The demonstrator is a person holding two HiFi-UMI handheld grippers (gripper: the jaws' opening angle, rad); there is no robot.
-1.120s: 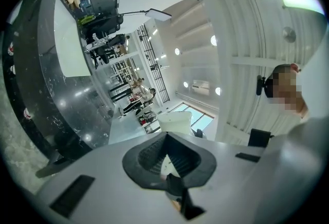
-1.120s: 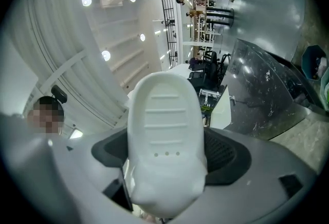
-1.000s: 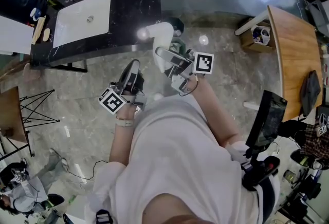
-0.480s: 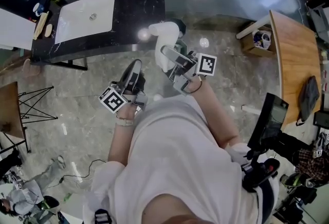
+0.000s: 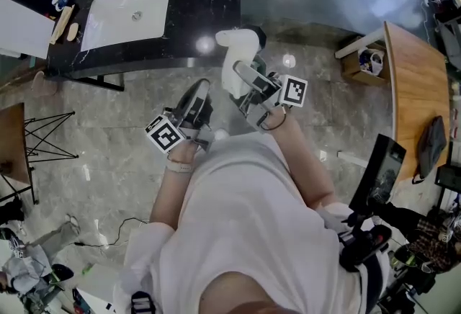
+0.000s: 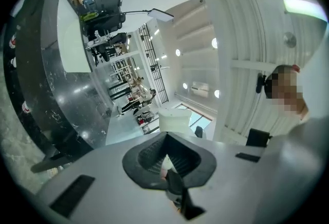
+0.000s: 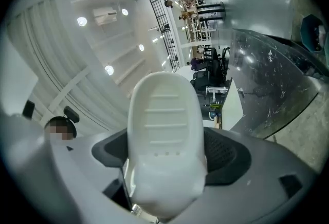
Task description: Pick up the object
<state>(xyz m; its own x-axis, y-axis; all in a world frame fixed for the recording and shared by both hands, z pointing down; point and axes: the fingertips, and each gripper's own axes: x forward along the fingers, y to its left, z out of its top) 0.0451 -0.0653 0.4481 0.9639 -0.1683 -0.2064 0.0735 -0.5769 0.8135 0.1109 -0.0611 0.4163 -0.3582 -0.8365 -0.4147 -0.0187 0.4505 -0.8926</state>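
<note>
A white slipper-like object (image 5: pixel 238 53) hangs above the grey stone floor, just in front of the black counter. My right gripper (image 5: pixel 245 78) is shut on its near end. In the right gripper view the object (image 7: pixel 164 125) fills the middle, ribbed side toward the camera, standing up between the dark pads of the right gripper (image 7: pixel 164 161). My left gripper (image 5: pixel 199 98) is lower left of the object and apart from it. Its dark ribbed pads (image 6: pixel 149 159) are drawn together on the left gripper (image 6: pixel 167 156), with no object held.
A black counter (image 5: pixel 202 10) with a white sink (image 5: pixel 130 14) runs along the top. A wooden table (image 5: pixel 418 89) stands at right, an open box (image 5: pixel 364 60) beside it. A dark screen on a stand (image 5: pixel 378 172) is at lower right, a wire rack (image 5: pixel 43 140) at left.
Both grippers have drifted a little up and to the right, closer to the counter. The white object has stayed in the right gripper throughout.
</note>
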